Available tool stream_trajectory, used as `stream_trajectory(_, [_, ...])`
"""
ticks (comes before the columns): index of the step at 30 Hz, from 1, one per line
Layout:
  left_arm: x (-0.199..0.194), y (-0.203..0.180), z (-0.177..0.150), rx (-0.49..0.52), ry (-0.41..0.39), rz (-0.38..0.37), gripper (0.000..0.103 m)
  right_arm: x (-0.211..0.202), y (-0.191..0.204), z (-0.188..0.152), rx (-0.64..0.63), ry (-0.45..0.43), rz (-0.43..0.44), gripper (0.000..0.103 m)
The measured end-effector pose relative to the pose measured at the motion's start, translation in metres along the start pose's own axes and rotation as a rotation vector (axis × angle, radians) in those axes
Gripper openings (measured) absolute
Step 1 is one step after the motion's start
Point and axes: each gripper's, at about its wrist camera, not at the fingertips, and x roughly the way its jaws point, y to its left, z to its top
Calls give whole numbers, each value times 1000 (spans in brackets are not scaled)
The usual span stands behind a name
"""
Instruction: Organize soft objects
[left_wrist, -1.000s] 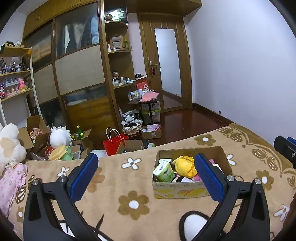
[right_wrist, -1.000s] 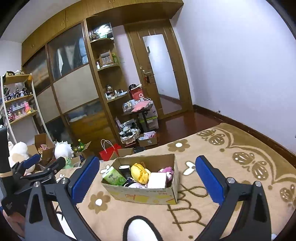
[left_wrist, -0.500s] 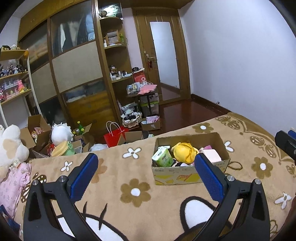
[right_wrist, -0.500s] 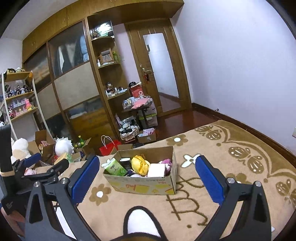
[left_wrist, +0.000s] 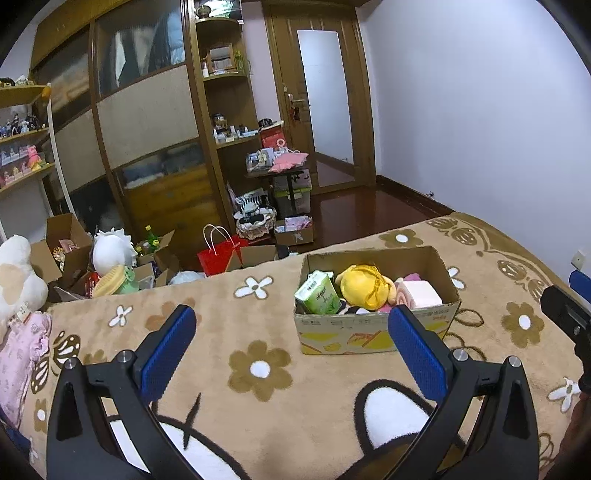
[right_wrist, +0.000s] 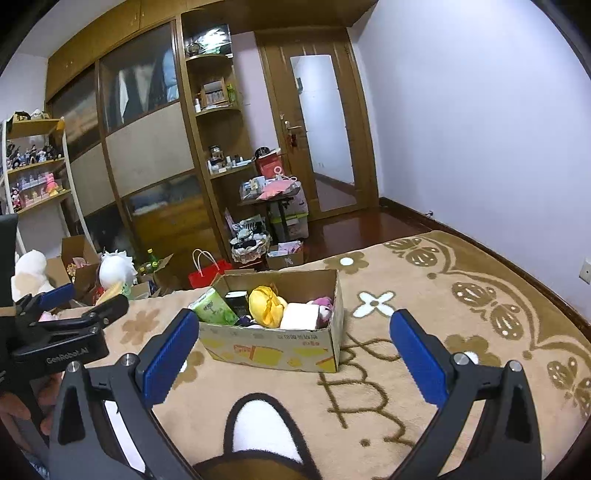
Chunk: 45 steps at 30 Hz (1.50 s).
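A cardboard box (left_wrist: 376, 334) (right_wrist: 273, 349) sits on a brown flowered blanket (left_wrist: 258, 325). It holds a yellow plush (left_wrist: 364, 286) (right_wrist: 266, 301), a green tissue pack (left_wrist: 318, 293) (right_wrist: 214, 306), a white-pink soft block (left_wrist: 421, 293) (right_wrist: 301, 315) and other small items. My left gripper (left_wrist: 291, 349) is open and empty, in front of the box. My right gripper (right_wrist: 293, 356) is open and empty, also short of the box. The left gripper shows at the left of the right wrist view (right_wrist: 74, 308).
Pink cloth (left_wrist: 22, 350) lies at the blanket's left edge. Beyond the bed stand open cardboard boxes with plush toys (left_wrist: 110, 251), a red bag (left_wrist: 218, 254), a cluttered small table (left_wrist: 280, 166), wardrobe shelves and a door. A white wall runs along the right.
Both grippers have moved closer to the box and a little higher, so more of its inside shows. Both stay open and empty.
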Motion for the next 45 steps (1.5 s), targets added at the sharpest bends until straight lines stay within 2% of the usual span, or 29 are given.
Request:
stream_trajectory(6, [9,-3,-6,2,25,-13,103,2,1,-1,0,5,-2,103])
stream_trajectory(19, [13,-2,-9,14,19,11,103,4,-1,-4,8,4,-12,103])
stream_trajectory(45, [18,-4,-11,37,45,-6,103,2,-2,-10,16,4,-28,103])
